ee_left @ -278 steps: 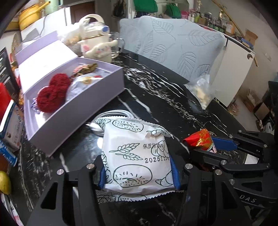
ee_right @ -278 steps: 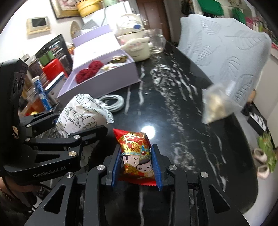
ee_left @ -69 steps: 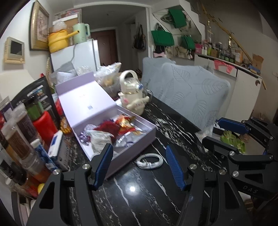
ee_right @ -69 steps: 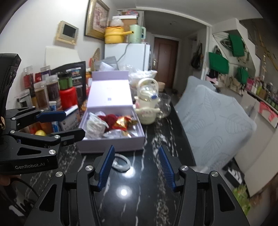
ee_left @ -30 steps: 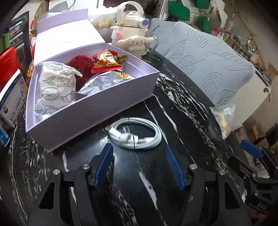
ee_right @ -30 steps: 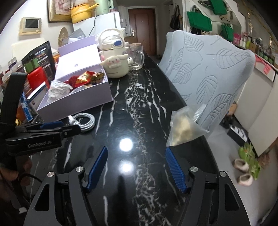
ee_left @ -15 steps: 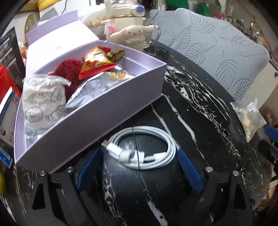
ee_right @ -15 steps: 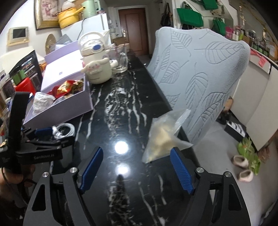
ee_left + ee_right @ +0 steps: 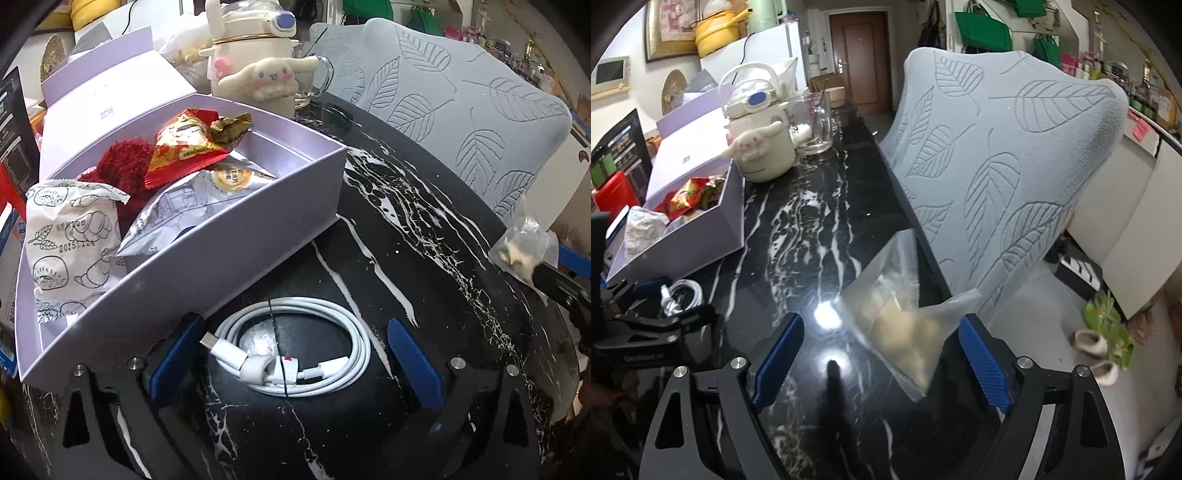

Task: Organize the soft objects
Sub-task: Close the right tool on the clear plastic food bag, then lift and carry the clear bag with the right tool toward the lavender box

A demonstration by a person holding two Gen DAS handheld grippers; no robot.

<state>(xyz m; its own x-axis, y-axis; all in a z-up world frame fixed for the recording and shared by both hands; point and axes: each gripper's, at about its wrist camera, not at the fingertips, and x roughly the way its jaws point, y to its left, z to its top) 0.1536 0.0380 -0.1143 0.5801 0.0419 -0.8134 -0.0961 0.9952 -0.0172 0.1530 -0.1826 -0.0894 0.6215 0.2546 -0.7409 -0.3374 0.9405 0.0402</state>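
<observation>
The left gripper (image 9: pixel 293 356) has its jaws opening, spread to either side of the coiled white cable (image 9: pixel 295 350) on the black marble table (image 9: pixel 424 258); the blue pads (image 9: pixel 175 354) stand clear of the coil, and the left pad sits close against the near wall of the lilac box (image 9: pixel 221 251), though whether it touches cannot be told; the box's left end is cut off by the frame; inside it lie a white bun packet (image 9: pixel 70 240) at the near left, a silver packet (image 9: pixel 195 206) half buried beside it, a red snack (image 9: pixel 184 147) on top and a red fuzzy thing (image 9: pixel 122 162) mostly covered (what it is cannot be made out); beyond the box stands a cream kettle (image 9: pixel 258 74) with a plush face, and a glass mug (image 9: pixel 814 122) just right of it; the right gripper (image 9: pixel 881 360) also has its jaws opening, with the clear bag (image 9: pixel 905 321) of pale pieces between them near the table's right edge; the bag is blurred, its contents unreadable, and the right pad looks to be at or just off its corner; in the left view the bag (image 9: pixel 524 247) shows at the far right, partly hidden behind a dark finger of that gripper; a grey leaf-patterned chair (image 9: pixel 997 166) backs the table on the right.
</observation>
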